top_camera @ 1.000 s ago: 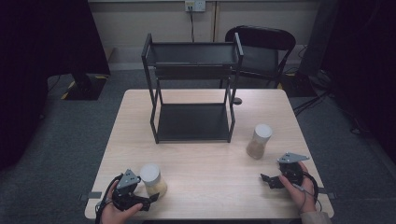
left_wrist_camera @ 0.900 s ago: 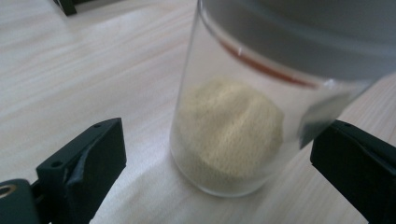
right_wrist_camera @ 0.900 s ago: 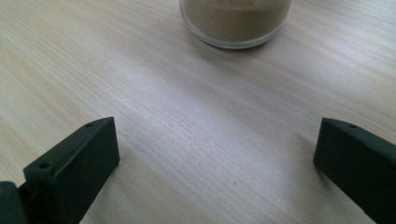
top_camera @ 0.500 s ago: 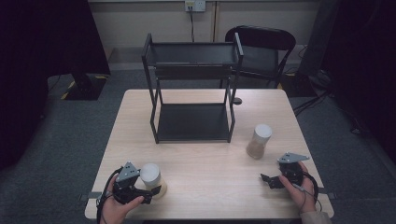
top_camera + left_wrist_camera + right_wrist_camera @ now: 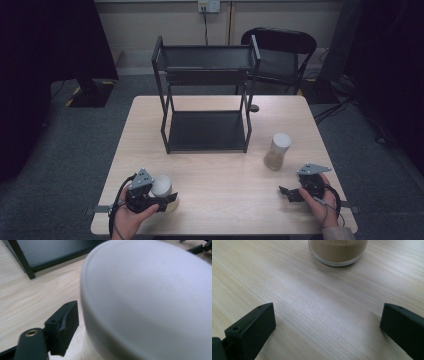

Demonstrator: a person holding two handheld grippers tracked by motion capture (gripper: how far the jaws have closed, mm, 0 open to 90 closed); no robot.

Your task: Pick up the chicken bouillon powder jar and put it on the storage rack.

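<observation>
A jar with a white lid stands at the table's front left. My left gripper reaches around it from the person's side. In the left gripper view the blurred lid looms close, and one black finger sits right beside the jar's wall; the other finger is hidden behind the lid. A second jar with a white lid and brown powder stands on the right. My right gripper rests open on the table a little in front of that jar, nothing between its fingers.
A black two-shelf rack stands at the middle back of the wooden table, both shelves bare. A black chair is behind the table. Dark panels flank the room on both sides.
My left gripper has pushed forward from beside the white-lidded jar until its jaws stand around it. The right gripper and the other jar have not moved.
</observation>
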